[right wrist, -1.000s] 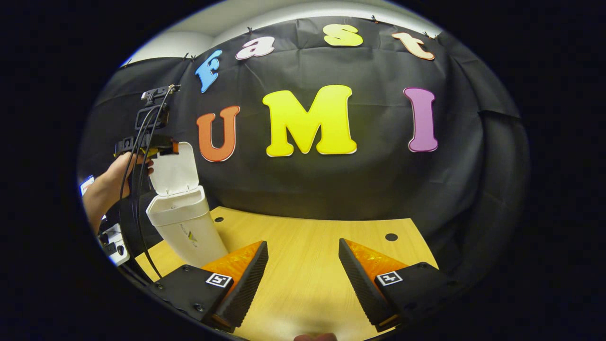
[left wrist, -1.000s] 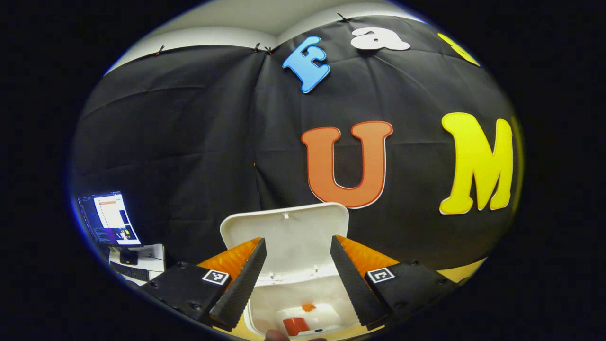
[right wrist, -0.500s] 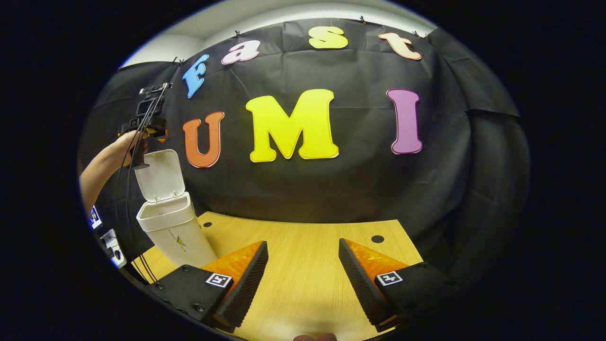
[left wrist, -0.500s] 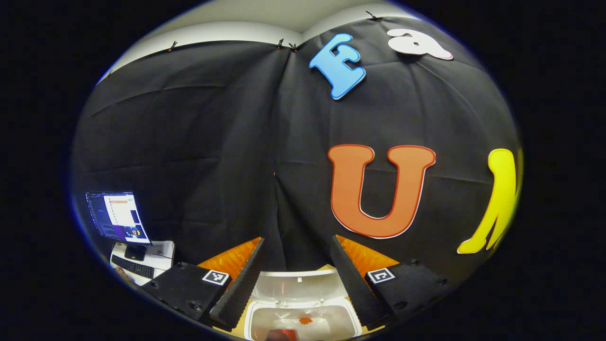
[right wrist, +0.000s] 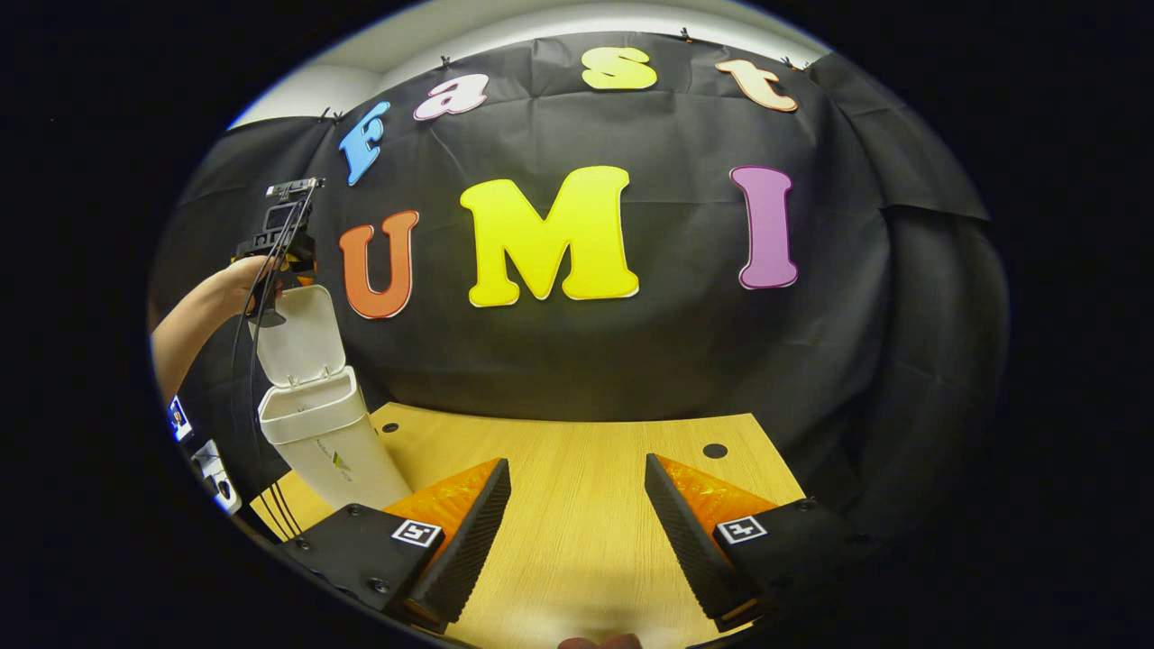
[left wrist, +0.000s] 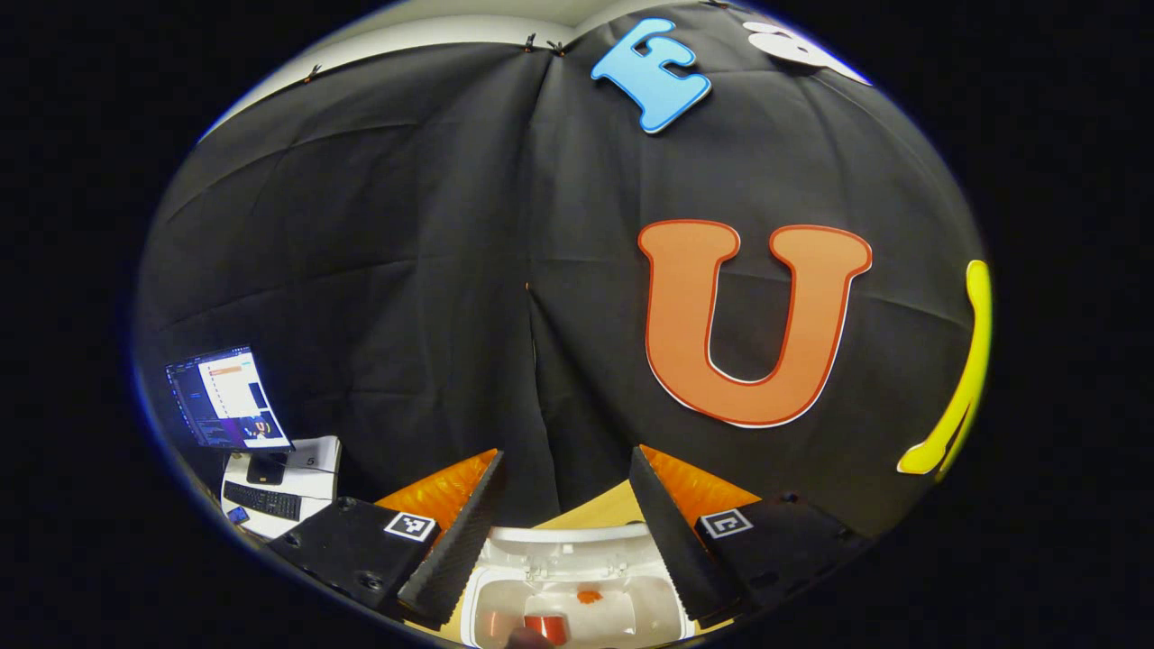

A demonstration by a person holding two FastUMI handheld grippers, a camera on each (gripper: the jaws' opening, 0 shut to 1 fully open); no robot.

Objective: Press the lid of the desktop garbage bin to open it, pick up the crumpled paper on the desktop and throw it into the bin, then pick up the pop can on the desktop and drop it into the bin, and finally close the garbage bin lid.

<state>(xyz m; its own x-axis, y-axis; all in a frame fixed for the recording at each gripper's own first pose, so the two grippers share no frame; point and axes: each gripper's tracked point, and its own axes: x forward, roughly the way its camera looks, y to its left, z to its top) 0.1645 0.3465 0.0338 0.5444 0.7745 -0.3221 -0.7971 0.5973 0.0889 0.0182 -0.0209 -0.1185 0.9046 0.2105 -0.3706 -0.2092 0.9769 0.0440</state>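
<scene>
Wood desk (right wrist: 577, 505), pale grain, two round cable holes near the back edge; black cloth wall behind it, white ceiling strip above.

Bin (right wrist: 329, 442) stands on the desk's left end in the right gripper view, white, lid (right wrist: 302, 333) swung up and back. Left gripper (right wrist: 284, 257) sits at the lid's top edge, held by a hand (right wrist: 236, 281), cables hanging down from it; contact with the lid unclear at this size.

Left gripper view looks down into the bin (left wrist: 577, 613): lid hinge at the far rim, red can (left wrist: 544, 626) and a white shape, probably the paper, at the bottom, cut off by the frame edge. Left gripper (left wrist: 566, 532) jaws spread, empty, over the opening. Off to the left, a lit monitor (left wrist: 225, 398) with keyboard (left wrist: 261, 500) below.

Right gripper (right wrist: 577, 532) jaws spread, empty, above bare desk, well clear of the bin.
</scene>
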